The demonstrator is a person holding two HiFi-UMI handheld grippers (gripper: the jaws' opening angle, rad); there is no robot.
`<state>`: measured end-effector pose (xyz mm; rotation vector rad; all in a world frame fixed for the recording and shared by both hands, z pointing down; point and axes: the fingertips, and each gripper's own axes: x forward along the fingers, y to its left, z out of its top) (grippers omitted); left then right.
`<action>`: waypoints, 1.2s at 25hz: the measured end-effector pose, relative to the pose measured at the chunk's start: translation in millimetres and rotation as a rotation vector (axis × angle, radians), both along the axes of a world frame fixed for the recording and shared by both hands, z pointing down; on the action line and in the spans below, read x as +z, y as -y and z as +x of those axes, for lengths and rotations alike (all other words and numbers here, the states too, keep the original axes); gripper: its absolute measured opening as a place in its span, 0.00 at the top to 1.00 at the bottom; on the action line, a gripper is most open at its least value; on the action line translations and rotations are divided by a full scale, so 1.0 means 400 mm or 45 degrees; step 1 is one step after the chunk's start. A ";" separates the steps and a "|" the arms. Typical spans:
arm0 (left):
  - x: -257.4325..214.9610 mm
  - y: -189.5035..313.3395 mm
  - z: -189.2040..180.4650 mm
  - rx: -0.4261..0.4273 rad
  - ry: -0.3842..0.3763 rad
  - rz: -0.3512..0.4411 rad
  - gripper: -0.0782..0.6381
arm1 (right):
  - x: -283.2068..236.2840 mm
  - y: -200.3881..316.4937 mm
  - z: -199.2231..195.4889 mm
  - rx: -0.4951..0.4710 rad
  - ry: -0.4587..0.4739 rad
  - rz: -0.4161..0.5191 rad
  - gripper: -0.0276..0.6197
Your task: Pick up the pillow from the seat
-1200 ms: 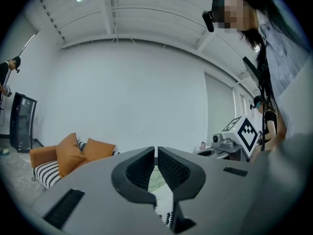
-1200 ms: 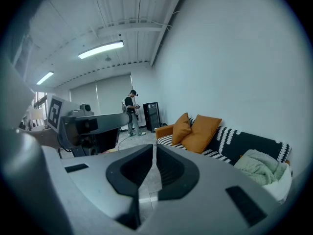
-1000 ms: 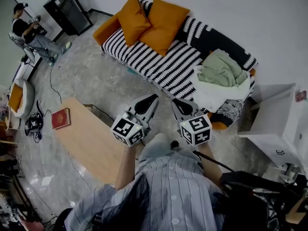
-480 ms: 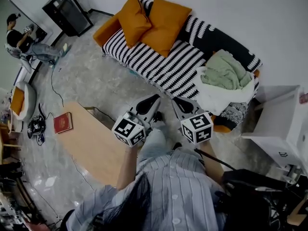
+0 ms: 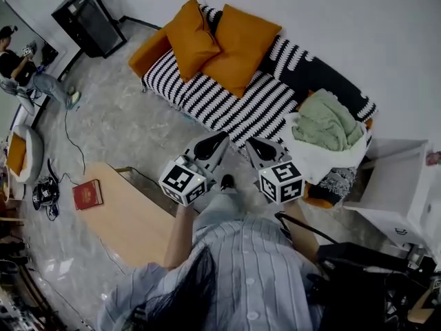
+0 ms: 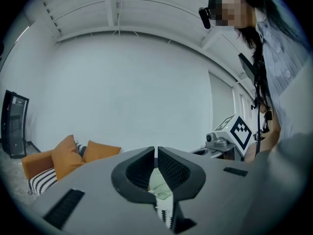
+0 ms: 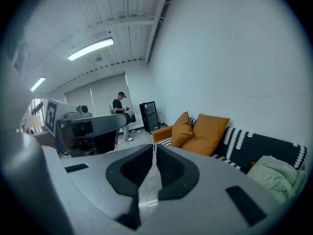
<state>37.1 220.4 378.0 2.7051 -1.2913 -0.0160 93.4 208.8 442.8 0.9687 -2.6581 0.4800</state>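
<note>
A grey marbled floor [image 5: 124, 126] runs up to a white wall, and above it the left hand-held gripper [image 5: 218, 139] and the right hand-held gripper [image 5: 254, 144] sit side by side, each with its jaws closed together and empty. Beyond them stands a black-and-white striped fabric sofa [image 5: 231, 102]. Two square orange fabric pillows [image 5: 240, 47] lean against its backrest at the end with the orange armrest, well apart from both hand-held grippers, and a crumpled pale green blanket [image 5: 329, 124] lies at the opposite end.
</note>
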 end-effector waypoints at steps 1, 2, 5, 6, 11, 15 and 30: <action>0.000 0.020 -0.019 0.004 0.001 0.000 0.87 | 0.000 0.020 -0.018 0.005 0.000 -0.003 0.90; 0.001 0.039 -0.037 0.008 0.002 -0.002 0.87 | 0.000 0.040 -0.035 0.011 0.000 -0.006 0.90; 0.009 0.090 -0.092 0.019 -0.003 -0.012 0.87 | 0.006 0.095 -0.086 0.030 -0.001 -0.024 0.90; 0.011 0.105 -0.111 0.023 -0.012 -0.015 0.87 | 0.008 0.111 -0.103 0.035 -0.003 -0.031 0.90; 0.004 0.181 -0.202 0.031 -0.079 -0.012 0.87 | 0.015 0.188 -0.182 0.054 -0.009 -0.057 0.90; 0.013 0.229 -0.247 0.058 -0.064 -0.016 0.87 | 0.018 0.243 -0.222 0.099 0.013 -0.067 0.90; 0.038 0.297 -0.290 0.131 -0.073 -0.060 0.87 | 0.043 0.327 -0.245 0.195 0.000 -0.113 0.90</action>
